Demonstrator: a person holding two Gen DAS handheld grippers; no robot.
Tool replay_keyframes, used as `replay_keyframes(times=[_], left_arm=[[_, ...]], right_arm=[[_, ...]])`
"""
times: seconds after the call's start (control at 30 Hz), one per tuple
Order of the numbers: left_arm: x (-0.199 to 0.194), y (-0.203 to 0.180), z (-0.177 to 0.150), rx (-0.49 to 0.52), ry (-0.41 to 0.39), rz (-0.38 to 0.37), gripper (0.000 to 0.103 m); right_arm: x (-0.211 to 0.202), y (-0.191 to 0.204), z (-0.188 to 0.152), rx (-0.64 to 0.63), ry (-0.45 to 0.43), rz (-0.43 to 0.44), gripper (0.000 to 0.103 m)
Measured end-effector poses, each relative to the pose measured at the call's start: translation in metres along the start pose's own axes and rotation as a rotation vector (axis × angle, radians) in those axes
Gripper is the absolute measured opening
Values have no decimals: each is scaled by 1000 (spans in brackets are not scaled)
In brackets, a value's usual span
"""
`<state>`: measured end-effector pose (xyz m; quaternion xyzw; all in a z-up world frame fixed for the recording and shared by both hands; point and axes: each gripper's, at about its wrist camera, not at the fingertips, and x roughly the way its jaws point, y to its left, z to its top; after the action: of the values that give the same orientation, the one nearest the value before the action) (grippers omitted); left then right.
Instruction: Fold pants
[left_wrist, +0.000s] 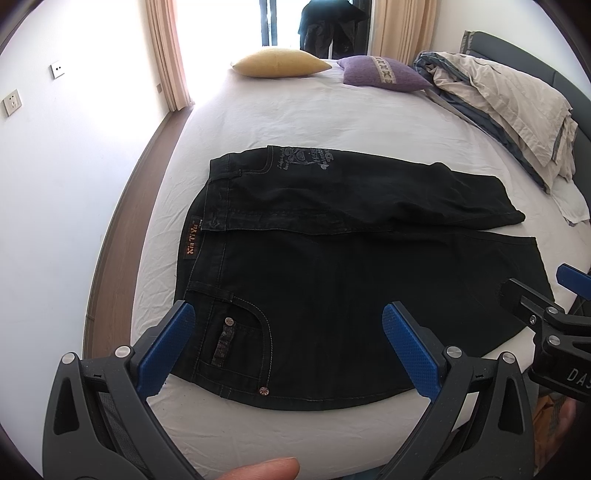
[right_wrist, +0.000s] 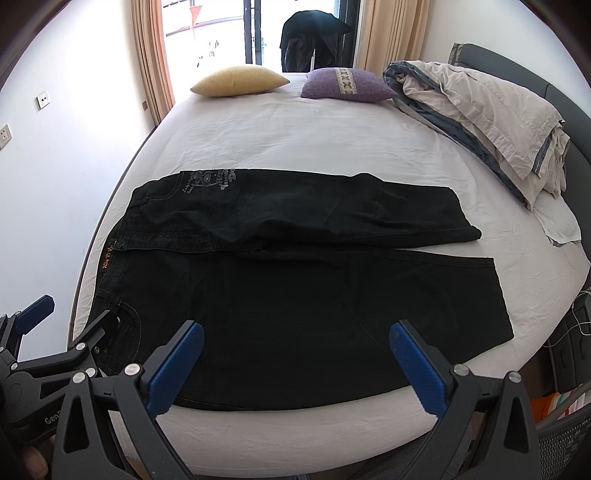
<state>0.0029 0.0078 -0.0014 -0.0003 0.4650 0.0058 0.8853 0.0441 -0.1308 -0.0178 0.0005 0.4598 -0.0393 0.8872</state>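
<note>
A pair of black jeans (left_wrist: 332, 280) lies flat on the white bed (left_wrist: 295, 110), waistband to the left, legs to the right; the far leg lies partly twisted over the near one. They also show in the right wrist view (right_wrist: 303, 288). My left gripper (left_wrist: 288, 314) is open and empty, above the near pocket and hip area. My right gripper (right_wrist: 295, 332) is open and empty, above the near leg by the bed's front edge. The right gripper also shows at the right edge of the left wrist view (left_wrist: 554, 321), and the left gripper at the left edge of the right wrist view (right_wrist: 66, 332).
A yellow pillow (left_wrist: 280, 62) and a purple pillow (left_wrist: 384, 74) lie at the far end of the bed. A crumpled beige and grey duvet (left_wrist: 498, 107) lies along the right side by the headboard. A wall and wooden floor strip (left_wrist: 122, 206) run along the left.
</note>
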Motion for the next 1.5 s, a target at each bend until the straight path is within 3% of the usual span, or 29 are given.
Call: replay_keyframes(times=[0.13,0.27,0.33,0.43,0.5,0.57,0.67,0.83,0.9,0.97,1.2,1.27,1.33,1.5], left_arm=[[3,4,3,11,-40,-12,103],[14,17,21,57,-119,-24,103],[26,29,41,83,-144,-66,103],[53,50,85,121,-160,-194,103],[71,58,114,168,-174,-203,103],[102,61,147,248,-122,-154,103],[149,66,190,314,-65,-163,103],[238,66,243,424,89,-286,102],[265,65,250,442,137,-301,92],[291,64,255,461,202,-337,76],[343,59,243,548,357,-366,49],[346,58,240,553,359,-376,30],[345,56,240,543,361,-398,17],[329,58,230,557,296,-379,6]], right_arm=[[1,3,-4,-8,-15,30,103],[6,-11,9,-29,-60,130,103],[14,-21,23,-40,-82,192,103],[32,-35,52,-74,-105,239,103],[46,-41,74,-109,-119,266,101],[61,-45,92,-148,-129,296,96],[88,-41,117,-240,-131,326,89],[143,-31,144,-377,-88,376,74],[163,-29,150,-410,-68,400,72],[179,-29,154,-425,-48,431,71],[219,-24,173,-452,-26,482,70],[228,-21,181,-471,-24,486,69],[237,-18,187,-494,-11,477,65],[256,-7,200,-571,18,487,55]])
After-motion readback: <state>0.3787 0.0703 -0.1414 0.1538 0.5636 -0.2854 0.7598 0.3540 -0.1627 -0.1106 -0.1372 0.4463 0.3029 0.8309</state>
